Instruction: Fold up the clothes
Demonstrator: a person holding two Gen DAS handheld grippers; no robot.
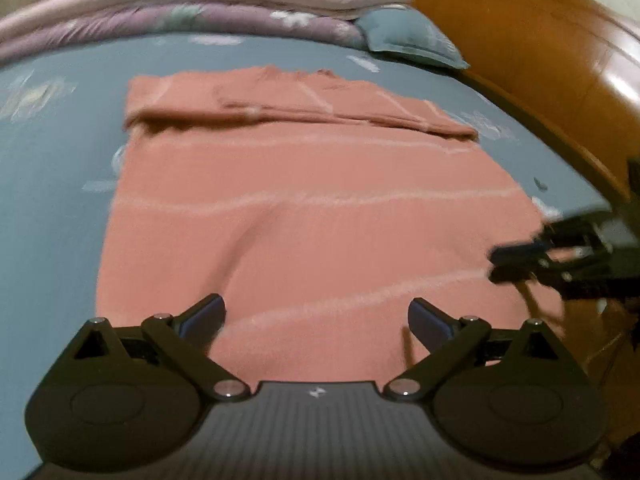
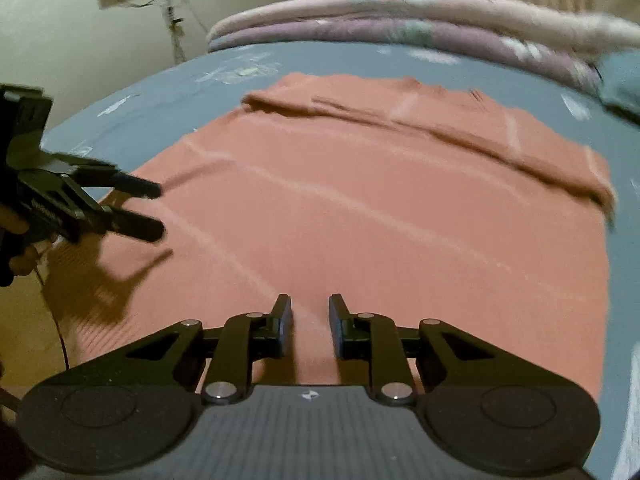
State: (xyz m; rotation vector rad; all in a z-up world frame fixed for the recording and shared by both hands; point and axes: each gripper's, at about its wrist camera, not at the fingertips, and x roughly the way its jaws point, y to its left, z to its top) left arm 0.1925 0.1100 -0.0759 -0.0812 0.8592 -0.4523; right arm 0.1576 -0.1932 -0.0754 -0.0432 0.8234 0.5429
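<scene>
Two empty grippers hover over the salmon sweater [image 1: 304,216] spread on the bed [image 1: 52,168], left gripper [image 1: 316,312] jaws wide, right gripper [image 2: 310,320] jaws barely parted; best to pinch both near hem corners evenly before folding.

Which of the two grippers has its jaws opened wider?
The left gripper: its fingers stand far apart, while the right gripper shows only a narrow gap.

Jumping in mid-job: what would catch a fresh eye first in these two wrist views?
A salmon-pink garment with pale stripes fills the middle of the blue-grey bed, its far end already folded over. Both grippers hang over its near edge holding nothing: the left gripper wide open, the right gripper only slightly. Folded quilts lie stacked at the far edge.
</scene>
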